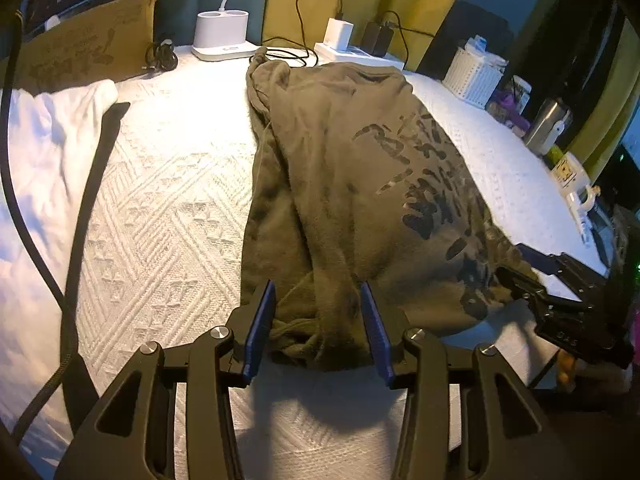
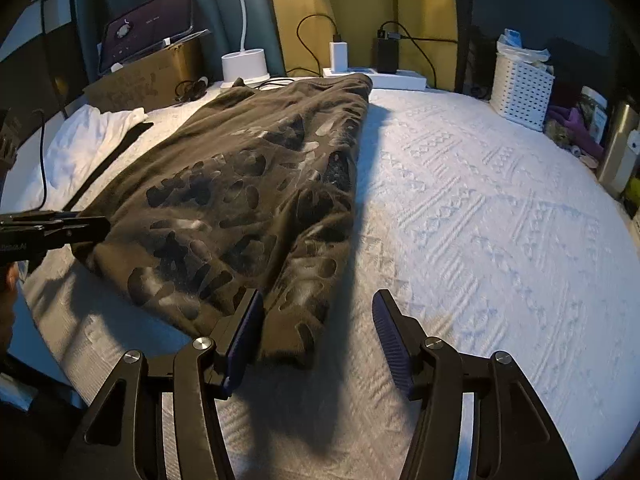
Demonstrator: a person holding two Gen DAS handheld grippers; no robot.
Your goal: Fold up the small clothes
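Both grippers tilt downward at the near hem of the olive shirt, the left gripper and the right gripper with jaws apart.

One olive printed garment lies on the surface, with one white cloth at the left edge. Two grippers are in view — the left gripper and the right gripper. Along the back stand one white lamp base, one cardboard box, one white basket — and two plugged-in chargers, one white, one black.
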